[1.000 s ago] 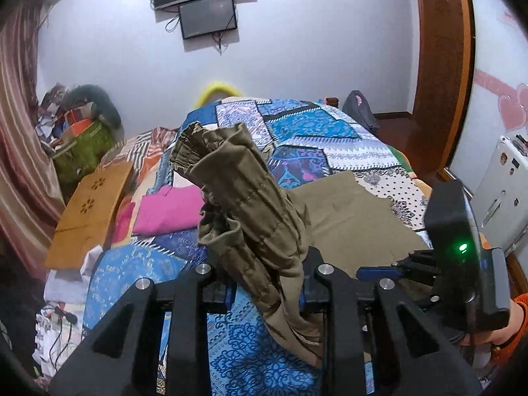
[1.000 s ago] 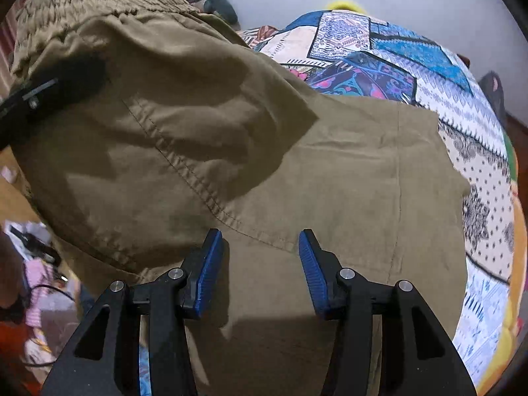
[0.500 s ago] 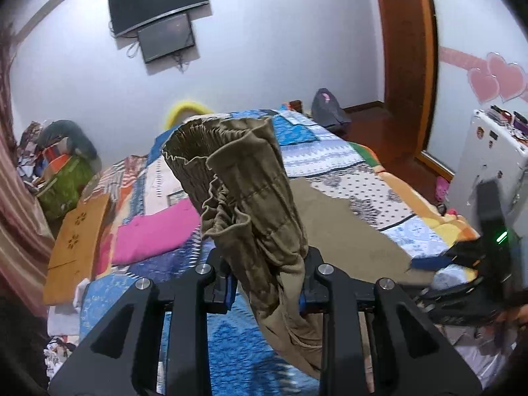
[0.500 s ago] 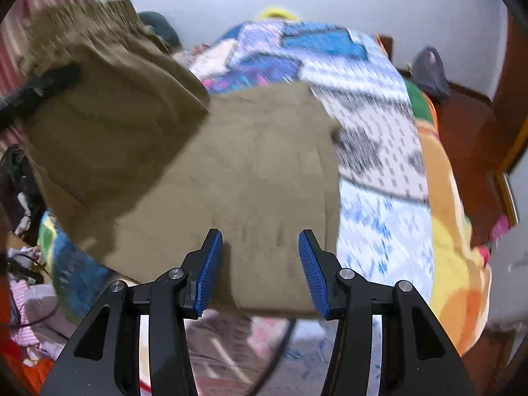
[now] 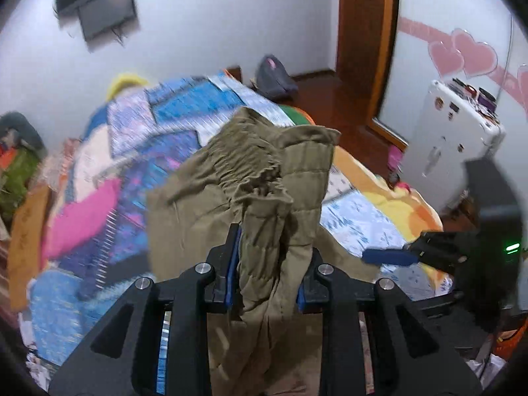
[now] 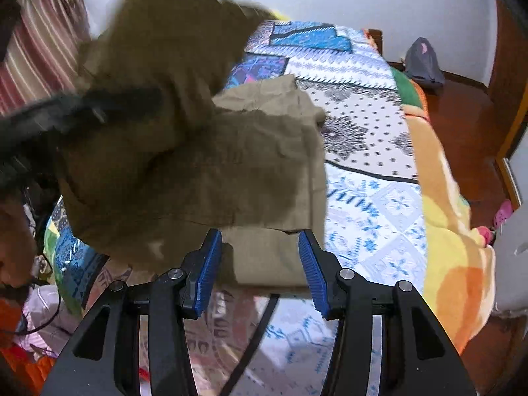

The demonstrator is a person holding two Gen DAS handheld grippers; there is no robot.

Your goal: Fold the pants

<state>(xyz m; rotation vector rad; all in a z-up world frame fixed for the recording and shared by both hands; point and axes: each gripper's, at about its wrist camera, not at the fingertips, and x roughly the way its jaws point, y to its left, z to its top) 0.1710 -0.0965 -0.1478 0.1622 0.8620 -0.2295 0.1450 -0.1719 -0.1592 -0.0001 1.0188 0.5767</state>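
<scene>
The olive-brown pants (image 5: 264,178) lie partly on the patterned bed, with the elastic waistband end lifted. My left gripper (image 5: 265,264) is shut on the bunched waistband and holds it up above the bed. In the right wrist view the lifted part hangs blurred at the upper left and the pants (image 6: 264,171) rest flat on the bedspread. My right gripper (image 6: 260,264) is open and empty just at the near edge of the pants; it also shows in the left wrist view (image 5: 389,255) at the right.
The bed has a patchwork bedspread (image 6: 369,151) and a pink cloth (image 5: 82,217) at the left. A white appliance (image 5: 452,138) stands at the right, a dark bag (image 6: 422,62) on the floor by the wooden door. Clutter (image 6: 39,313) lies at the near left.
My left gripper has swung the waistband end rightward over the flat pants. My right gripper has pulled back from the fabric to the bed's near edge.
</scene>
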